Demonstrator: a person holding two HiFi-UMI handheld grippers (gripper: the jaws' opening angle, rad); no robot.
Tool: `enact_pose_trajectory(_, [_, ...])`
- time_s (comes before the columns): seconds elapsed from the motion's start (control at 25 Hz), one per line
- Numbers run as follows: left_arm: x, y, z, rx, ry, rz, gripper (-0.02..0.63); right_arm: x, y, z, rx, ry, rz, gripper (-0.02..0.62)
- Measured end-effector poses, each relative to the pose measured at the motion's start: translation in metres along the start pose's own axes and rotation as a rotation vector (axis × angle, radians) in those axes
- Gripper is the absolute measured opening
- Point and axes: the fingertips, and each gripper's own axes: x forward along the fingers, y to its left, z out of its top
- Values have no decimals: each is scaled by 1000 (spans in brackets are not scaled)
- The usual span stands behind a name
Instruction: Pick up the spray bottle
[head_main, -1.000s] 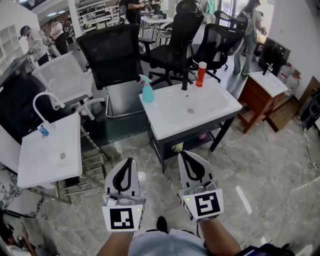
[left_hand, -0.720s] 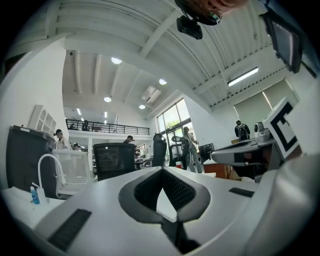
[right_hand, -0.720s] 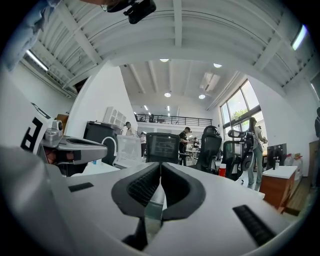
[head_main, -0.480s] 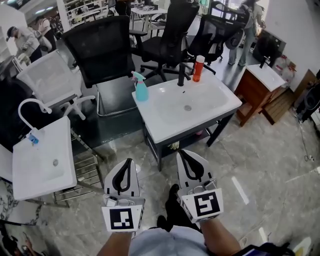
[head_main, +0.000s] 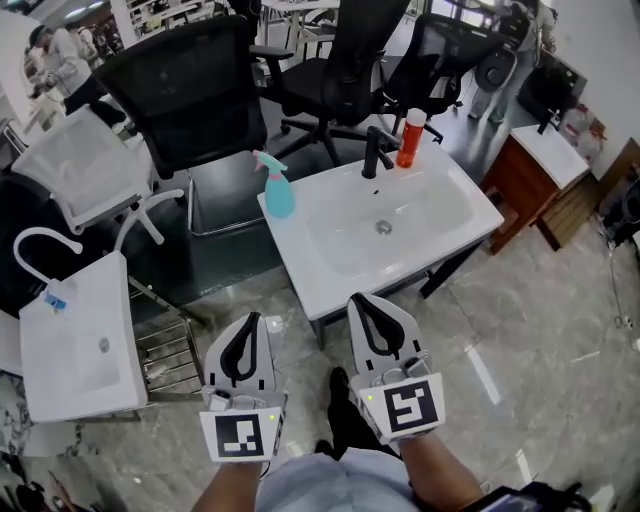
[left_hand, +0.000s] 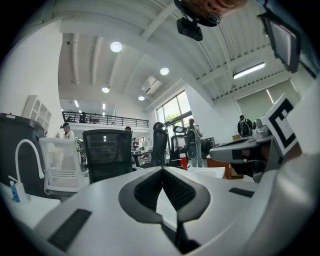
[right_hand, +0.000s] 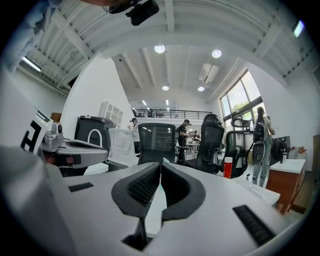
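Approach stage: left gripper (head_main: 247, 330) and right gripper (head_main: 365, 310), both pinched together and empty, face the sink (head_main: 322, 292). The spray bottle (head_main: 279, 193) stands well ahead of the left gripper, so one pair of jaws likely must part before reaching it.

Large open hall, part office, part workshop: high ceiling with round lamps (right_hand: 159, 49), mezzanine railing (right_hand: 170, 114), mesh office chairs (head_main: 185, 95), loose washbasins (head_main: 440, 200) on marble floor (head_main: 540, 320).

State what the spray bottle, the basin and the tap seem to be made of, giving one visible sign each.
Spray bottle: probably plastic, smooth teal body with a paler trigger head.
Basin: likely glazed ceramic, glossy white with soft light reflections.
Tap: seemingly metal with a matte black coat; no shine, so uncertain.
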Motion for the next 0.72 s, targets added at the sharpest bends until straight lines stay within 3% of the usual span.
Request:
enact_pose_trajectory(0.16, [55, 17, 2, 53, 3, 26, 17, 52, -26, -3, 4, 3, 38, 21])
enact_pose_trajectory(0.4, [118, 40, 26, 65, -12, 103, 17, 121, -58, 14, -8, -18, 117, 21])
enact_pose_trajectory(0.72, [152, 73, 42, 37, -49, 199, 17, 181, -69, 32, -33, -17, 198, 25])
